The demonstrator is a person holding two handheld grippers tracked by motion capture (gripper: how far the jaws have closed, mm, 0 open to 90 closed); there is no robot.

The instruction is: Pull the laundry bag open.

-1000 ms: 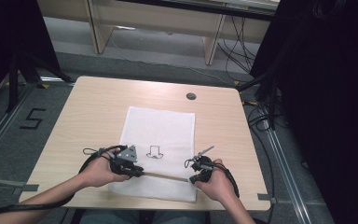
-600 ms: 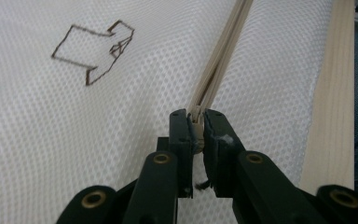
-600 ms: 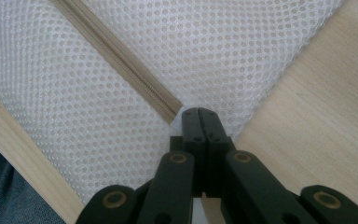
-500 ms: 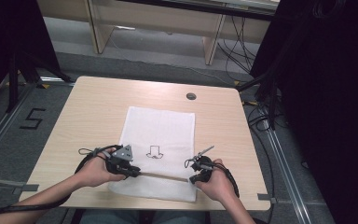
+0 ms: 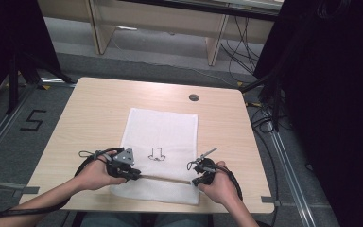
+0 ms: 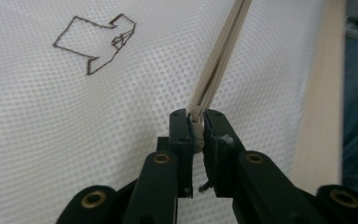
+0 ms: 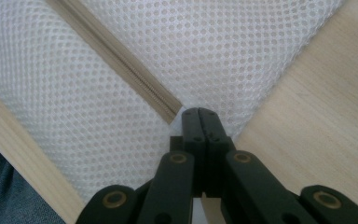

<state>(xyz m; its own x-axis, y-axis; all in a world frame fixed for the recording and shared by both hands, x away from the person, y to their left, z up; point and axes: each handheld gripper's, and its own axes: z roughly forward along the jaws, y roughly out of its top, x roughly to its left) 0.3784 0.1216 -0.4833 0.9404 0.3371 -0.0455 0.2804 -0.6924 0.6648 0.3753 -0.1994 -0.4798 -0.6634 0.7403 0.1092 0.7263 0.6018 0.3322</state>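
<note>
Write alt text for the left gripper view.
The left gripper is shut on the end of a beige zipper, which runs away over a white mesh bag. A small outline drawing marks the mesh at upper left; the wooden table edge shows at right.

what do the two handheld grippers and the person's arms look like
Both are black. The left gripper carries a grey three-cornered plate on top and trails a looping black cable. The right gripper has a thin grey rod sticking up and a black cable. Jaws are flat black links with brass-coloured rivets. Forearms are bare, no sleeves showing.
</note>
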